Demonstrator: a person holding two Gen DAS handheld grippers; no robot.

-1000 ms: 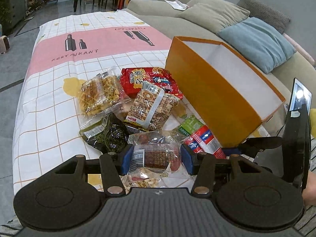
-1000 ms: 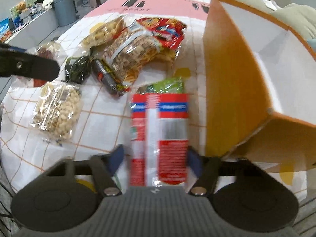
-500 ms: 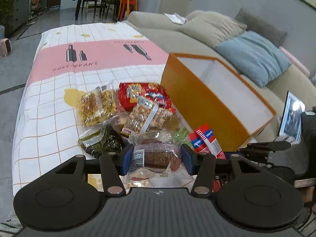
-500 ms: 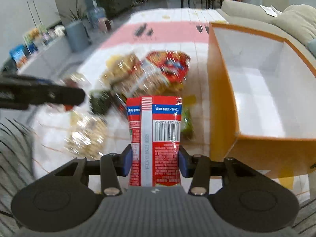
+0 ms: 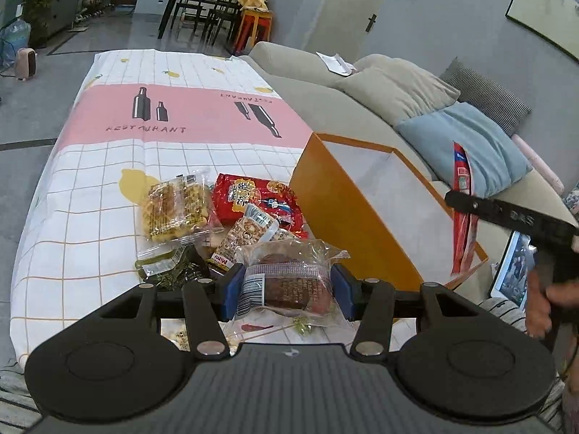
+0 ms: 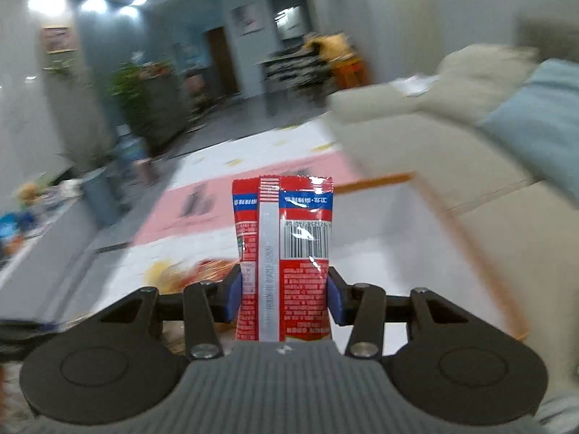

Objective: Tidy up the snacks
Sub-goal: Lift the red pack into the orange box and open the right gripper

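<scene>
The left gripper (image 5: pixel 286 291) was clenched on a clear-wrapped brown cake (image 5: pixel 289 285), its blue fingers (image 5: pixel 230 291) pressing both sides of the wrapper, with the pack held just above the desk (image 5: pixel 72 217). The right gripper (image 6: pixel 284 298) was clenched on a red sachet (image 6: pixel 284 253), which stood upright between its fingers (image 6: pixel 334 300). In the left wrist view the sachet hung over the near end of the open orange box (image 5: pixel 336 209), which stood on the desk beside the remaining snacks. The interior of the box appeared empty.

Remaining on the desk: a yellow biscuit pack (image 5: pixel 175 208), a red crisp bag (image 5: pixel 253 199), a peanut pack (image 5: pixel 246 238) and a dark green pack (image 5: pixel 173 271), all touching or overlapping.

Probable faults from this point:
- The right wrist view was motion-blurred. A fast swing could carry the sachet past the box wall, so that it dropped on the sofa (image 5: pixel 325 86) side.
- The sachet was gripped low; a loose hold could let it tip or slide.
- The cake wrapper was slack film. The cake could shift inside it, or be crushed.
- With both grippers near the box, a collision was possible.
</scene>
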